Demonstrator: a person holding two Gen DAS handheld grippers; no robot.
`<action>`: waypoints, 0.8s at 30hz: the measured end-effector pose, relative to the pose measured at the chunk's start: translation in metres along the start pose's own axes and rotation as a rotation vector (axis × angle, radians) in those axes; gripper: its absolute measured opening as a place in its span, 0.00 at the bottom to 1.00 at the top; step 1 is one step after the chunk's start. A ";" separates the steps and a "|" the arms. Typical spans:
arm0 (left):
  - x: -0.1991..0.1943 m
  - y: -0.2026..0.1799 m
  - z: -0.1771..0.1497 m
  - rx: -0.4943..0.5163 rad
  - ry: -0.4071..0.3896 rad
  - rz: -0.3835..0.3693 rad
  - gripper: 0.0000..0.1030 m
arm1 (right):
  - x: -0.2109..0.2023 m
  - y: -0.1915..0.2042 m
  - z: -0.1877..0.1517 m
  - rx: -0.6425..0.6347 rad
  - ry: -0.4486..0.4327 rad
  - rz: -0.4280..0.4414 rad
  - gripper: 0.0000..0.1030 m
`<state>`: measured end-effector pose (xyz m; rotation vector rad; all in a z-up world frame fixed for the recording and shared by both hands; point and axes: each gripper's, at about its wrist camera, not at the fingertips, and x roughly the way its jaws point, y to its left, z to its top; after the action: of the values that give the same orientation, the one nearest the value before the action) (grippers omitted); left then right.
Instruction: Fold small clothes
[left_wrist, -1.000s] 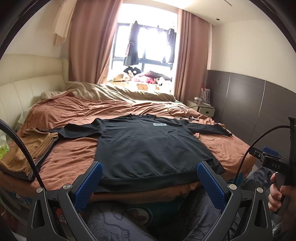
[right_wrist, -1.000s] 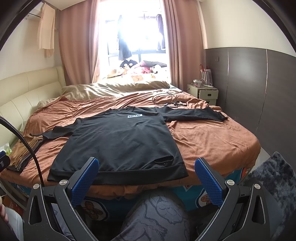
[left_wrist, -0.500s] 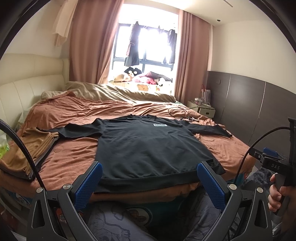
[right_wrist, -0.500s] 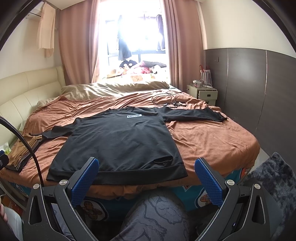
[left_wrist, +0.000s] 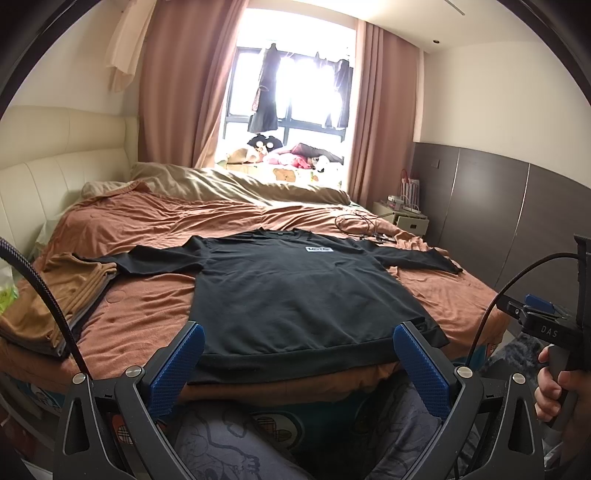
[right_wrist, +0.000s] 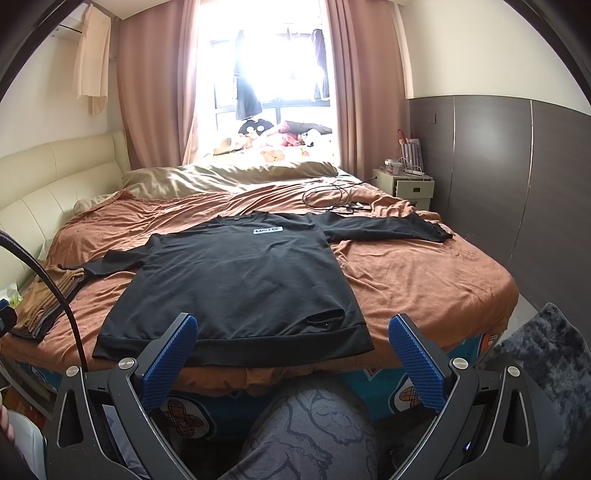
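Nothing has really changed since a second ago. The shirt lies in the same spot, and you still hold both tools back from the bed.

Your left gripper (left_wrist: 297, 363) has its blue jaws spread wide apart, and they hold nothing. Your right gripper (right_wrist: 293, 354) is the same: jaws wide apart, nothing between them. Both hang in the air just short of the near edge of the bed, not touching the cloth. In the left view you can see your right hand (left_wrist: 557, 391) wrapped around the handle of the other tool.

The black long-sleeved shirt with a small white label on the chest (left_wrist: 295, 295) lies flat and face up on the bed with the crinkly orange-brown sheet (right_wrist: 424, 280). Its long way runs from you toward the window. The thick bottom hem is right at the near edge of the bed, closest to you, and the neck points away to the far side. The two sleeves stick straight out, one to the left and one to the right.

The tip of the left sleeve rests on a pile of folded brown and grey clothes (left_wrist: 48, 306) by the left edge of the bed. A loop of black cable (right_wrist: 332, 199) lies on the sheet past the right sleeve.
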<state>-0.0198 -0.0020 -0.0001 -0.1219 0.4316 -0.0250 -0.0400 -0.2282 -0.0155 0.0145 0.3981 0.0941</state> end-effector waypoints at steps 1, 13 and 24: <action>0.000 0.000 0.000 -0.001 0.000 -0.001 1.00 | 0.000 0.000 -0.001 0.001 0.000 0.000 1.00; 0.000 0.008 -0.002 -0.019 -0.001 0.013 1.00 | 0.007 0.005 -0.003 -0.002 0.009 0.003 1.00; 0.015 0.024 -0.001 -0.034 0.015 0.038 1.00 | 0.041 0.020 0.006 -0.038 0.018 0.032 1.00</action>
<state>-0.0068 0.0209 -0.0106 -0.1468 0.4490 0.0185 -0.0015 -0.2040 -0.0249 -0.0175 0.4144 0.1338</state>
